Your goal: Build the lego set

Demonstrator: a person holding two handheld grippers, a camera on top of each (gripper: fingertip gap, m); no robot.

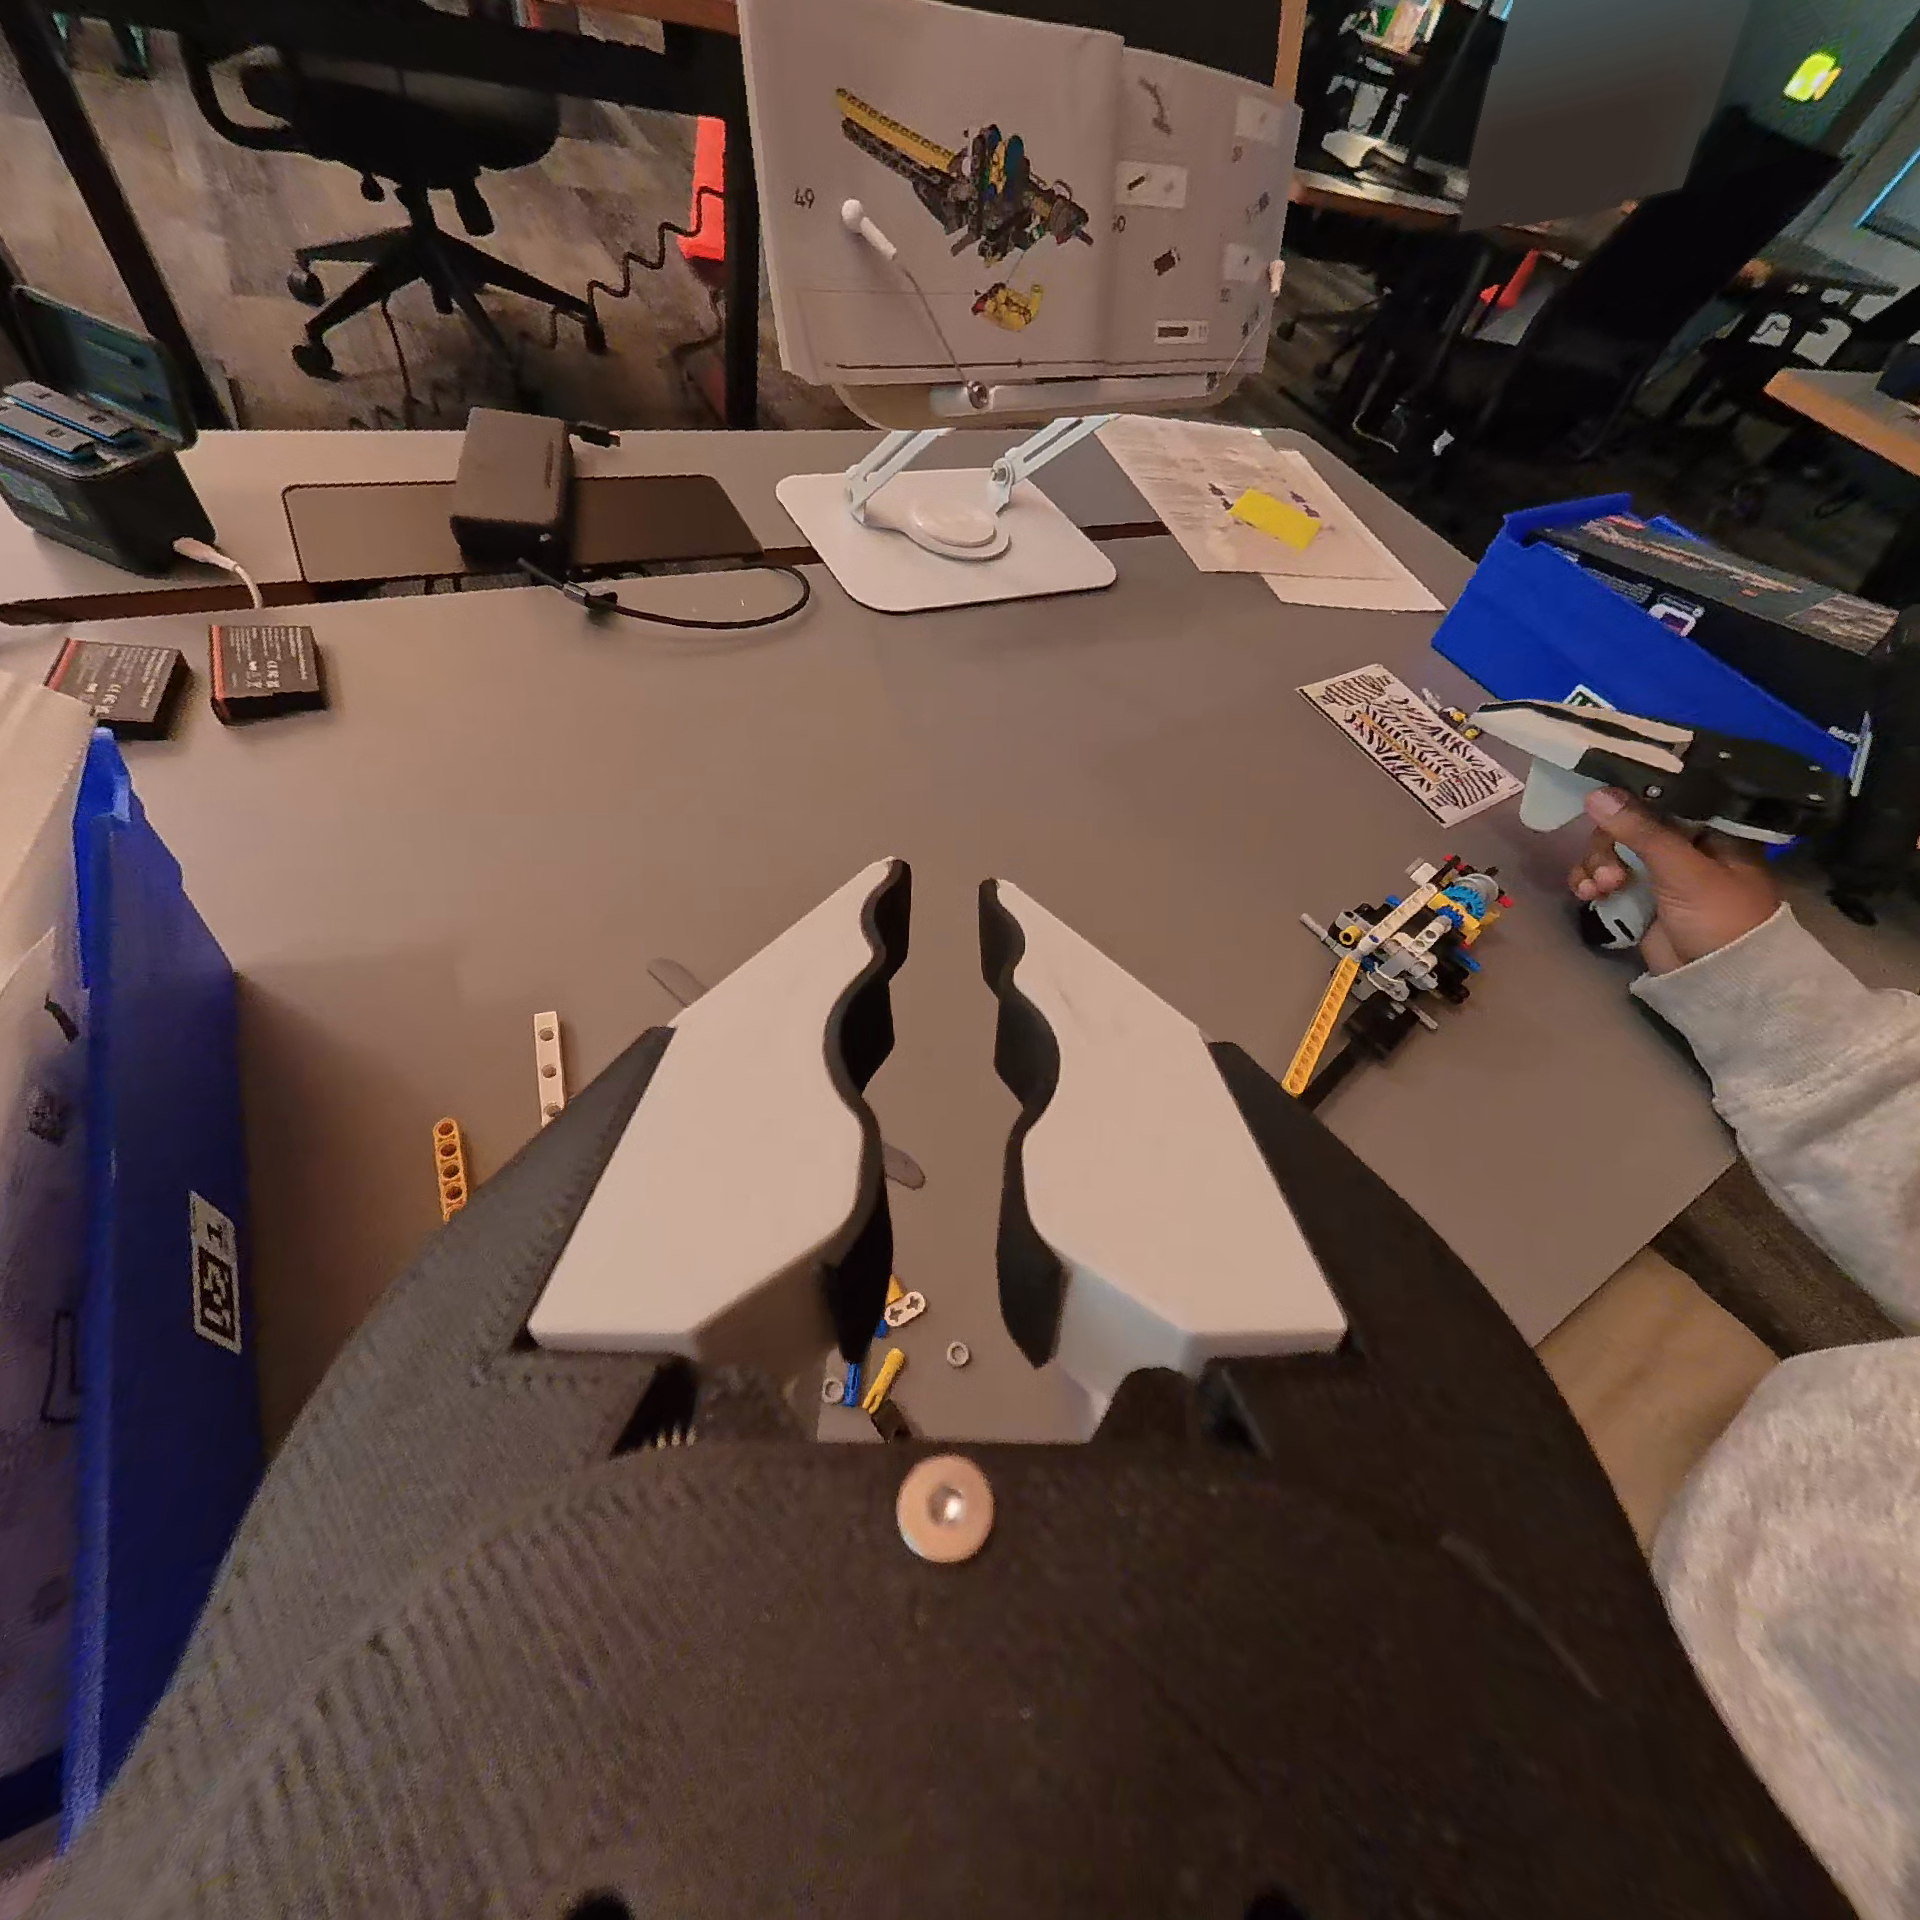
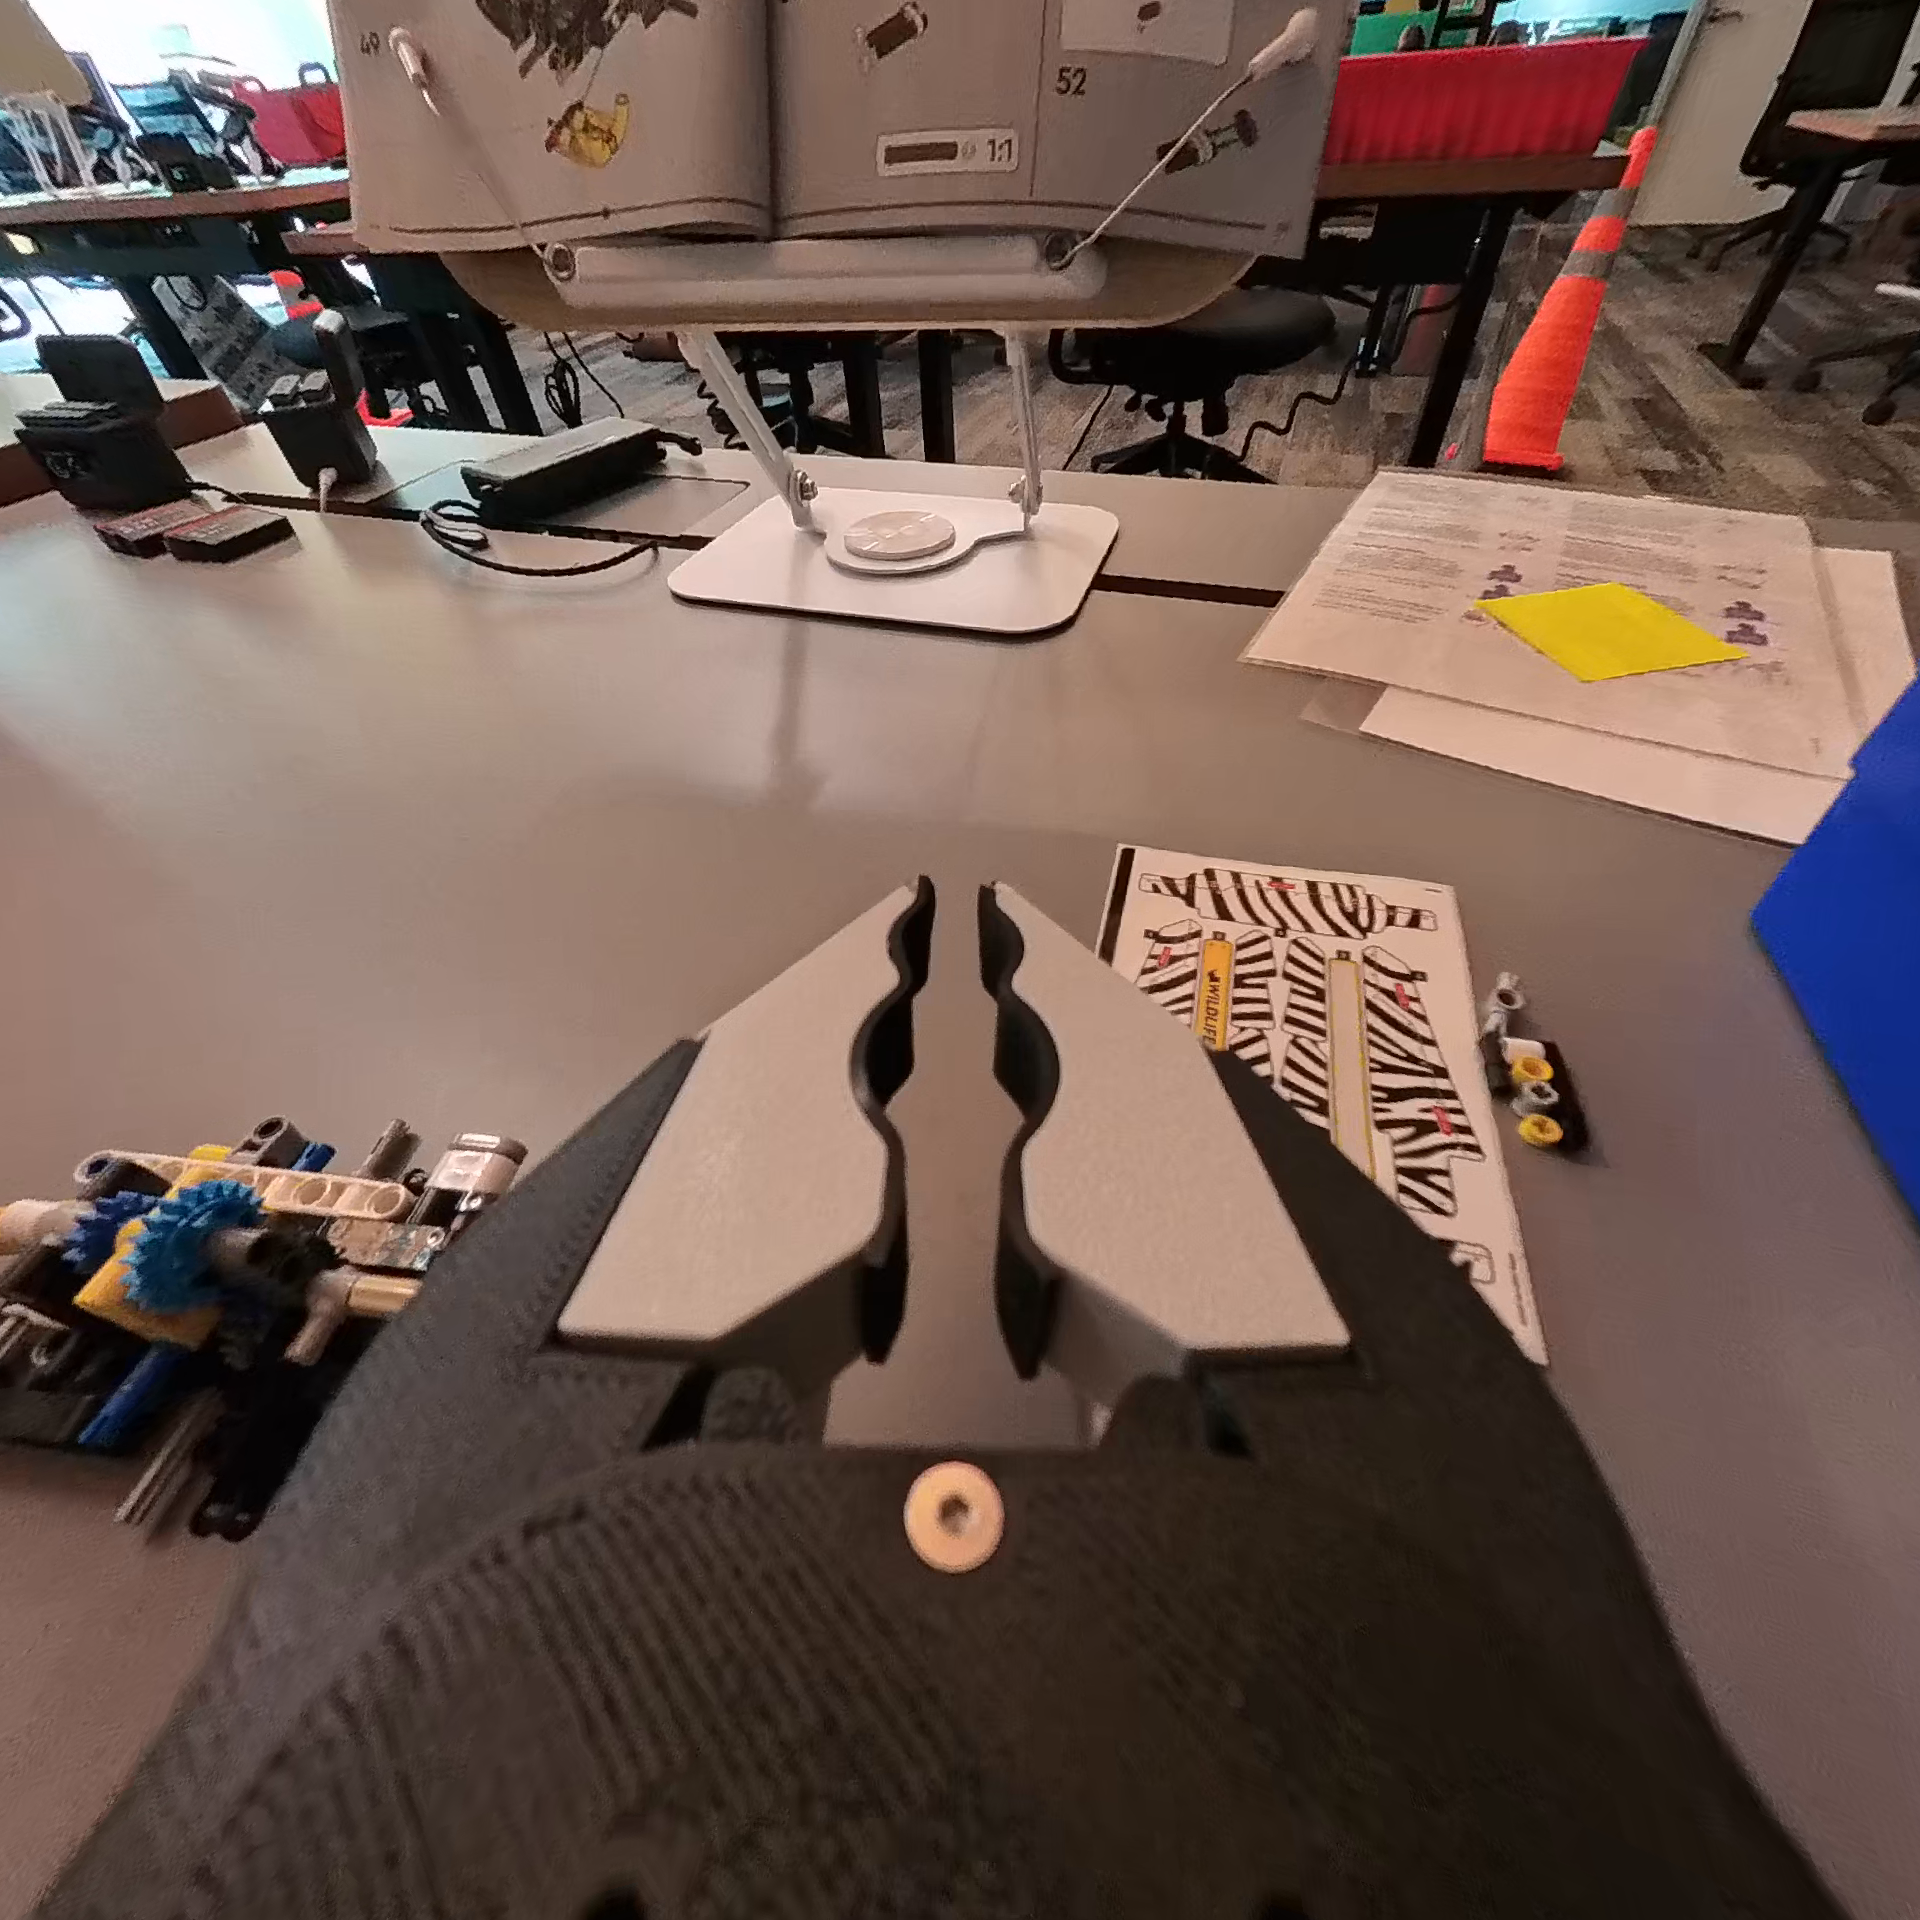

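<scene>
My left gripper [image 1: 948, 881] hovers over the grey table [image 1: 675, 790], jaws a narrow gap apart and empty. Under it lie small loose pieces [image 1: 891, 1351]. A white beam [image 1: 549, 1060] and an orange beam [image 1: 450, 1169] lie to its left. The part-built lego model [image 1: 1392, 951] sits to the right, also at the left of the right wrist view [image 2: 208, 1247]. My right gripper [image 2: 956, 891] is slightly open and empty above the table, beside the striped sticker sheet [image 2: 1320, 1039]. It also shows in the left wrist view [image 1: 1501, 719], held by a hand [image 1: 1662, 904].
The instruction booklet [image 1: 997, 208] stands open on a white stand [image 2: 894, 561] at the back. A small black and yellow sub-assembly [image 2: 1538, 1091] lies right of the sticker sheet. Blue bins stand at the left [image 1: 156, 1039] and right [image 1: 1579, 634]. Papers with a yellow note [image 2: 1600, 623] lie back right. The tips of one gripper are about 45 centimetres away from the tips of the other. My left tips are about 30 centimetres from the part-built lego model [image 1: 1392, 951], my right tips only 15 centimetres.
</scene>
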